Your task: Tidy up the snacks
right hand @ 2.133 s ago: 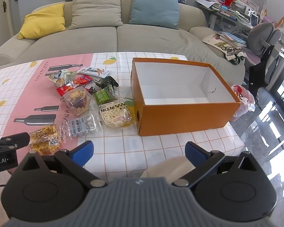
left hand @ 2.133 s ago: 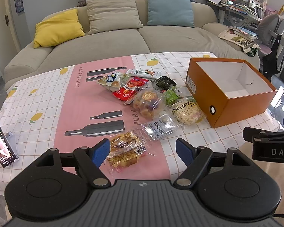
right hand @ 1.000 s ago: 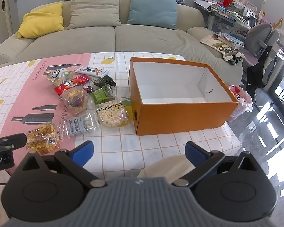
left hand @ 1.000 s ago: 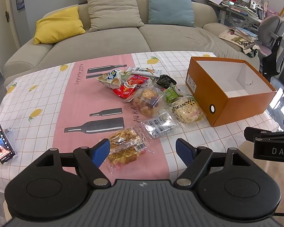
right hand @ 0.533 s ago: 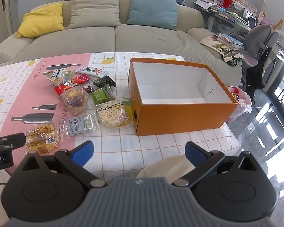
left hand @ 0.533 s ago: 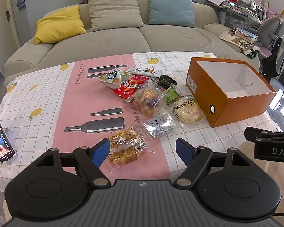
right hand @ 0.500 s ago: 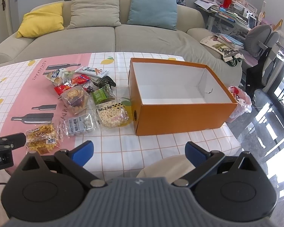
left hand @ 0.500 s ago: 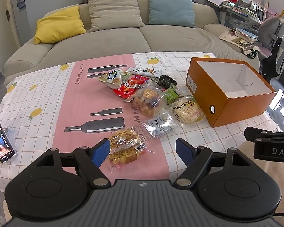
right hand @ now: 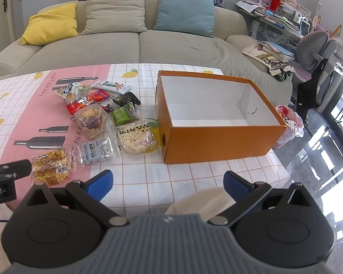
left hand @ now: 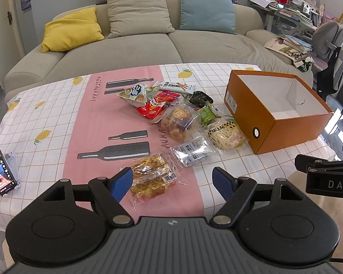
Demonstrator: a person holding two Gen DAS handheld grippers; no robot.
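Several snack packets lie in a loose heap on the checked tablecloth [left hand: 57,114], left of an orange box [left hand: 272,123] with a bare white inside. Nearest me are a yellow cracker packet [left hand: 152,178], a clear packet of white sweets [left hand: 193,151] and a puffed-snack bag [left hand: 225,133]. My left gripper [left hand: 172,181] hovers open above the near table edge, with the cracker packet just beyond its left fingertip. My right gripper [right hand: 168,183] is open too, empty, in front of the orange box [right hand: 221,141]. The same heap [right hand: 98,118] sits to its left.
A phone on a stand [left hand: 1,171] leans at the table's left edge. A beige sofa [left hand: 137,45] with cushions runs behind the table. A cluttered desk and grey chair [right hand: 315,45] stand at the right, with a rubbish bag [right hand: 290,123] on the floor.
Both views shifted slightly about two seconds ago; over the last second nothing moves and both grippers stay open.
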